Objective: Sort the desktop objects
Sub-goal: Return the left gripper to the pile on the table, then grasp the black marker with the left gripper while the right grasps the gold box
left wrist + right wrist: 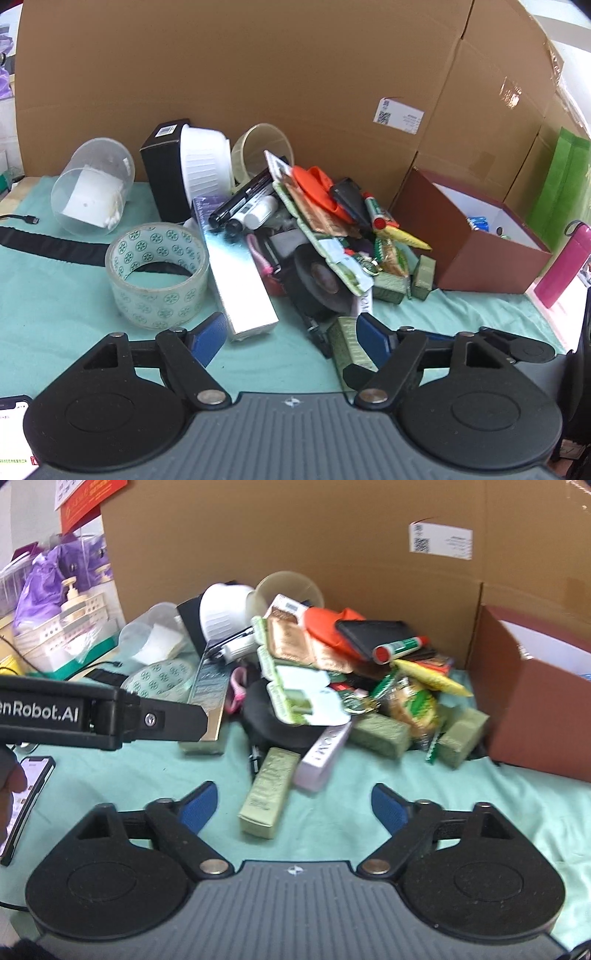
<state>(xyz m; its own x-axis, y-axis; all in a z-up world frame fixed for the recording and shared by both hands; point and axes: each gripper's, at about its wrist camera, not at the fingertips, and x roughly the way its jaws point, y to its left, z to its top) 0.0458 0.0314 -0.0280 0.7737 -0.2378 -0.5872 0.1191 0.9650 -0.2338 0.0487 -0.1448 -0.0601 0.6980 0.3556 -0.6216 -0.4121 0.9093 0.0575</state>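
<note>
Here, the pile of desktop objects (314,229) sits heaped on the green cloth (55,295) against the cardboard wall (258,74) (brown box (480,236) just to its right), with the left gripper (290,332) and right gripper (293,805) both spread wide, holding nothing.

Both wrist cameras look low and close across the shared clutter pile (314,229), toward the cardboard wall (332,535).

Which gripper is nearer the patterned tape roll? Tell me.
Left. The left gripper is open just in front of the patterned tape roll; the right gripper sits farther right, facing the green box.
</note>
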